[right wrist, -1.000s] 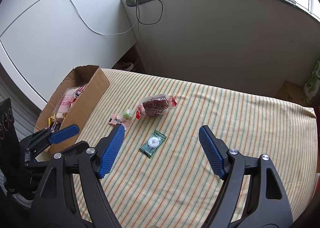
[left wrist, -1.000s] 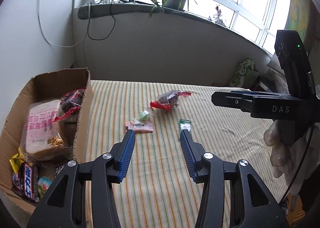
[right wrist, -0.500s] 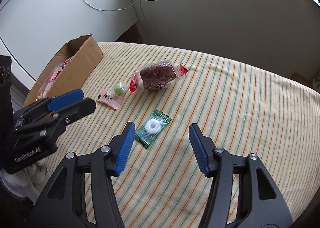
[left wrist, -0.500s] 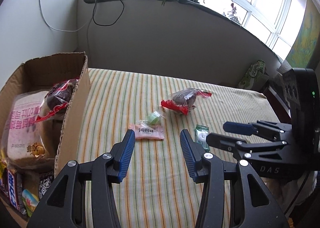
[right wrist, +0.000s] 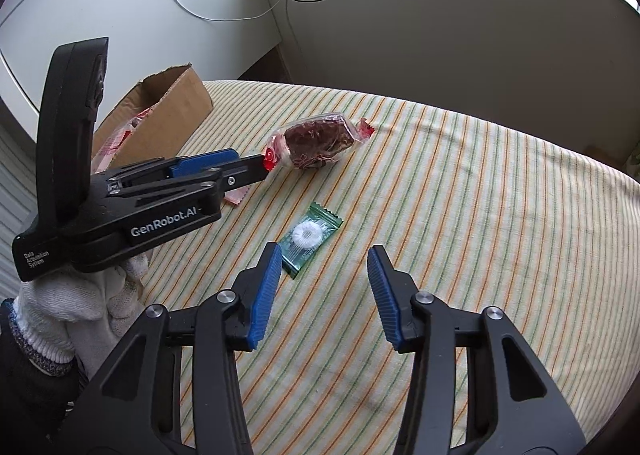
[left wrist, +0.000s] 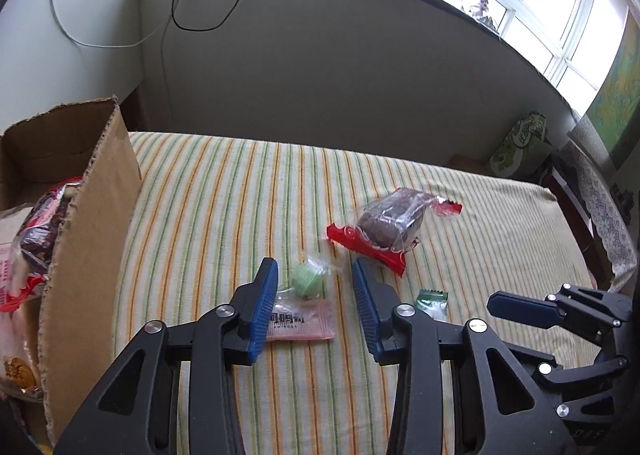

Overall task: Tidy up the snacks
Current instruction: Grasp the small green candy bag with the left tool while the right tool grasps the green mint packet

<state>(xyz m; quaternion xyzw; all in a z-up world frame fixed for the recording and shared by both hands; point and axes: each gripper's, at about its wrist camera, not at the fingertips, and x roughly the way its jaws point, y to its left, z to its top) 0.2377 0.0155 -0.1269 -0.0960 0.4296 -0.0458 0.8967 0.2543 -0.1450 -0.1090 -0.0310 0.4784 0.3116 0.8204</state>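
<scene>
Striped bedsheet (left wrist: 224,215); left gripper (left wrist: 314,287) closing, unclamped, straddles green candy (left wrist: 306,282) over pink packet (left wrist: 304,322); right gripper (right wrist: 322,271) closing, empty, beside mint packet (right wrist: 310,236); box (left wrist: 90,239) left.

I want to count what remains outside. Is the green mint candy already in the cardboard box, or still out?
Out. The green mint candy lies flat on the striped cloth, apart from the cardboard box.

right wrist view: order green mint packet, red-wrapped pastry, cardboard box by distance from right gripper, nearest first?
1. green mint packet, just ahead of the right gripper, toward its left finger.
2. red-wrapped pastry, mid-cloth, farther up.
3. cardboard box, far left edge.
</scene>
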